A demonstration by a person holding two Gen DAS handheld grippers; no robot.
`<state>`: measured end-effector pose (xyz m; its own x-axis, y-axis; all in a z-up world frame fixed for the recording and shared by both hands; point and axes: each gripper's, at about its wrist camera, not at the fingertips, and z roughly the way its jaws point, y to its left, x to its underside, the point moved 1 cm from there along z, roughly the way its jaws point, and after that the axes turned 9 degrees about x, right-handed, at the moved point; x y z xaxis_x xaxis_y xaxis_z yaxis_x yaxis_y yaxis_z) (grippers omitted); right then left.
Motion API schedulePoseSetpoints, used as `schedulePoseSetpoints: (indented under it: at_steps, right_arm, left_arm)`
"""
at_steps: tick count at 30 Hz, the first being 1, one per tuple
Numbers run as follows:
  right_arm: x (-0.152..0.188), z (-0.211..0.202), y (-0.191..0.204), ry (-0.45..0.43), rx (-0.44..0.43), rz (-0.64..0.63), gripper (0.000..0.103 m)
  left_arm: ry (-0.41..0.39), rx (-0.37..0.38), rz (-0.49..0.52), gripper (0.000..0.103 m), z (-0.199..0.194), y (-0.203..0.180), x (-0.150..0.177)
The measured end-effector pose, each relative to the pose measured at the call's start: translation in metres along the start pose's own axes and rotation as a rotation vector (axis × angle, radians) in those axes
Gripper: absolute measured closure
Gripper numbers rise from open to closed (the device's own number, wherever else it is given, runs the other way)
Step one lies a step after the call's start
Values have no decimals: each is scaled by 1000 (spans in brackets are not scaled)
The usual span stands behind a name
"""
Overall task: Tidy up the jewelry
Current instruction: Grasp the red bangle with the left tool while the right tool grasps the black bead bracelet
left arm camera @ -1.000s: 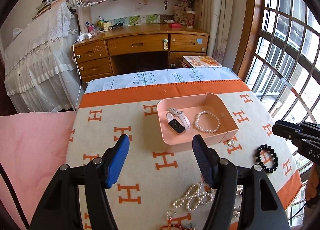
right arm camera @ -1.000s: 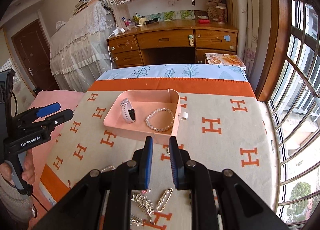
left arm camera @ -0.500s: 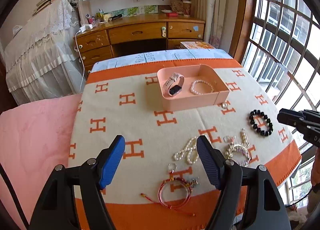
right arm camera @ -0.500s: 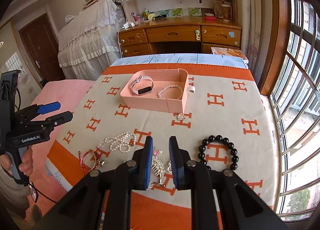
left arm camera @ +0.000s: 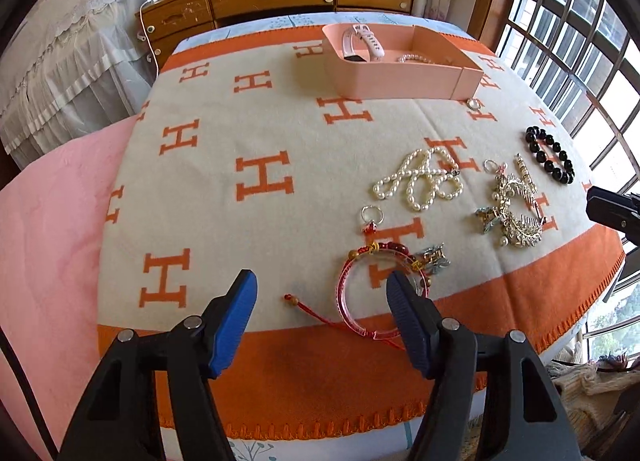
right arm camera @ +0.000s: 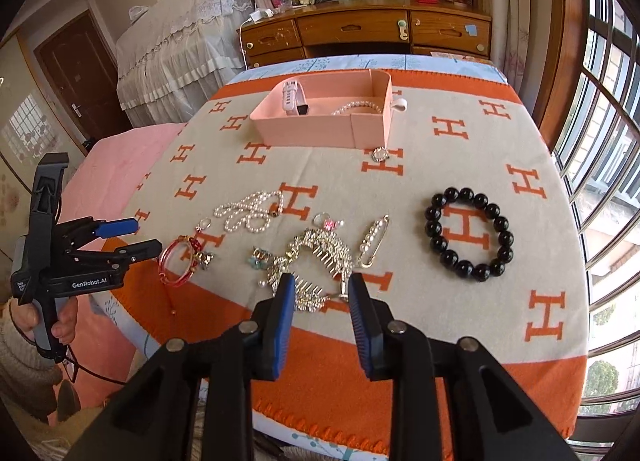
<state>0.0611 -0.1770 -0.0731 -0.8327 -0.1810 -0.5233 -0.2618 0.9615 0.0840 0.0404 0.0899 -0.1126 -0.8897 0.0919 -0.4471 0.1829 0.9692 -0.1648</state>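
Two pieces inside pink tray (right arm camera: 320, 129)

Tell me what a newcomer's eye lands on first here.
Loose jewelry scattered across the orange-and-cream H-pattern blanket: a black bead bracelet to the right, a silver rhinestone comb in front of the open right gripper, a pearl strand further left. Behind them, the pink tray holds a white watch.

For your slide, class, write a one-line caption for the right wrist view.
Right gripper, jaws open, above a silver hair comb among jewelry on the orange-patterned blanket, pink tray beyond.
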Motion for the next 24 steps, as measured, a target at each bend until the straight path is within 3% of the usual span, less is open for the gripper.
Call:
schedulePoseSetpoints:
  at_steps: [7,19,20,22,24]
  right_arm:
    - [15,15,-10,43,2,44,76]
    - [1,22,-53,35,70,132,76]
    - [-3,24,-58,35,79,137,76]
    - [-10,30,-65,43,89,144,76]
    - [-18,39,-71,60,102,145,76]
  left_arm:
    - [64,30,13,57,19,-1,4]
    - [89,-10,77,64,29,-11,-6]
    - [93,-4,79,66,29,-10,-7]
    - [109,47,63,83,29,-9,-9]
    - [115,42,66,85,29,-9,-10]
